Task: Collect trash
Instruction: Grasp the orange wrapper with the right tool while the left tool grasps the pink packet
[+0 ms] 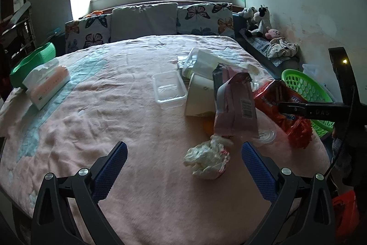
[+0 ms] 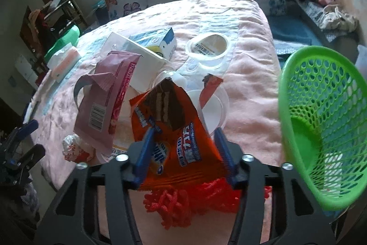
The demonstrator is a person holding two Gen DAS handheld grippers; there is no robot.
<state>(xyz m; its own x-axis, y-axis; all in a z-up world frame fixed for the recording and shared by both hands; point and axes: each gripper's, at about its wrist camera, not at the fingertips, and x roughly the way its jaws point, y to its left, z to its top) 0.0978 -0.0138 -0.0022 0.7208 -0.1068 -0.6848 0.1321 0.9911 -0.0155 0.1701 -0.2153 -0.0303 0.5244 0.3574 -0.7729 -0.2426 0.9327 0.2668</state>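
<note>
An orange snack bag (image 2: 169,130) stands at the near right of the pink bed (image 1: 103,111), over a red mesh scrap (image 2: 174,203). My right gripper (image 2: 185,130) is shut on this bag, a blue pad against each side; in the left wrist view its black finger (image 1: 296,107) lies across the bag (image 1: 270,95). A pink wrapper (image 1: 234,107) stands just left of it. My left gripper (image 1: 183,146) hangs open over the bed, holding nothing, with a crumpled white wrapper (image 1: 206,160) lying between and just beyond its fingertips.
A green mesh basket (image 2: 321,118) sits off the bed's right edge. Behind the bags lie a clear plastic tray (image 1: 169,88), white cartons (image 1: 199,98), a blue-and-white box (image 2: 160,43) and round plastic lids (image 2: 208,45). A tissue pack (image 1: 45,84) and a green basin (image 1: 32,61) are far left.
</note>
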